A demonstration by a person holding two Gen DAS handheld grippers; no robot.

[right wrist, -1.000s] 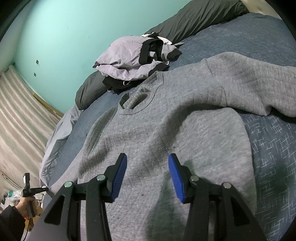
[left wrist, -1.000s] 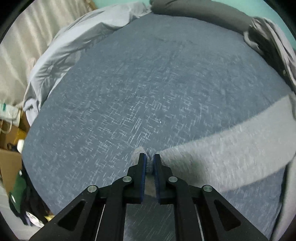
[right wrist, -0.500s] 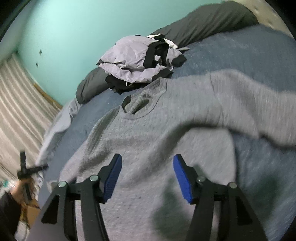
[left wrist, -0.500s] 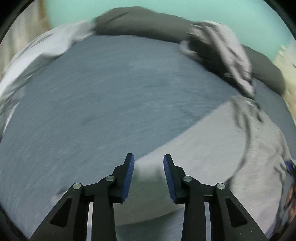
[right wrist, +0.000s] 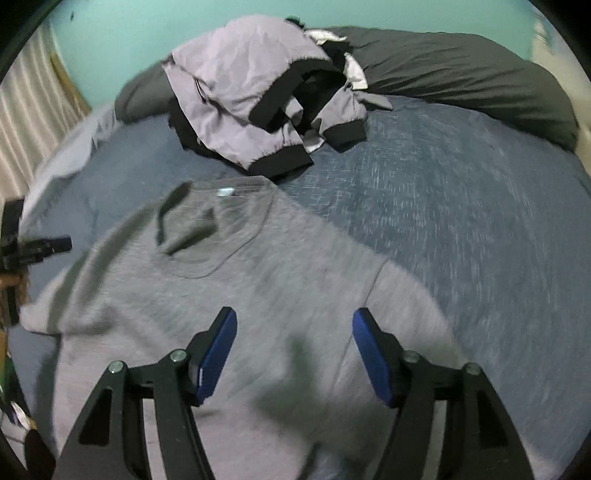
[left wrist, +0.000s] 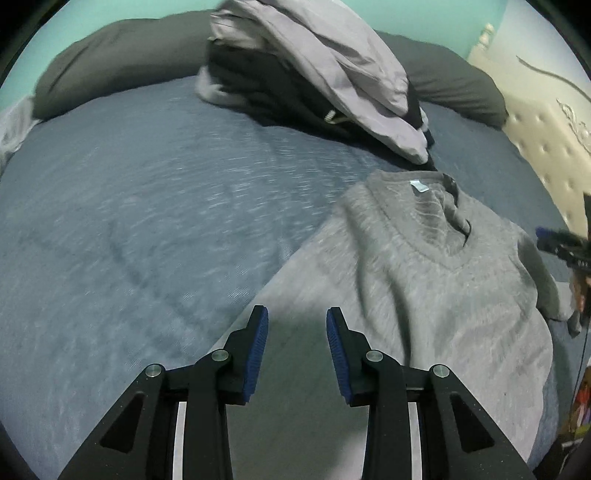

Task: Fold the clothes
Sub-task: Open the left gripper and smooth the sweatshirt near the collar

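**Grey sweatshirt laid out on the blue bed**

Blue-grey bedding [left wrist: 155, 229] with a fine pale fleck weave fills both of your views, backed by a mint-green wall [right wrist: 122, 33] and a long dark grey bolster pillow [right wrist: 461, 81]. Your grey sweatshirt [left wrist: 424, 295] lies front up on the bed, spread out, its knit quilted-looking and slightly rumpled. Its round collar gapes open toward the pillow end, showing a small white neck label [left wrist: 419, 185]; any writing on it is too small to read. Just beyond the collar sits a heap of clothes: a lilac jacket [right wrist: 240, 96] of smooth, creased fabric with black ribbed cuffs and hem, over something black.

Your left claw [left wrist: 297, 325] hovers over the sweatshirt's edge with its blue ribbed pads [left wrist: 255, 350] parted, gripping nothing. Your right claw [right wrist: 291, 328] is spread wider still above the sweatshirt's body, also with nothing in it.
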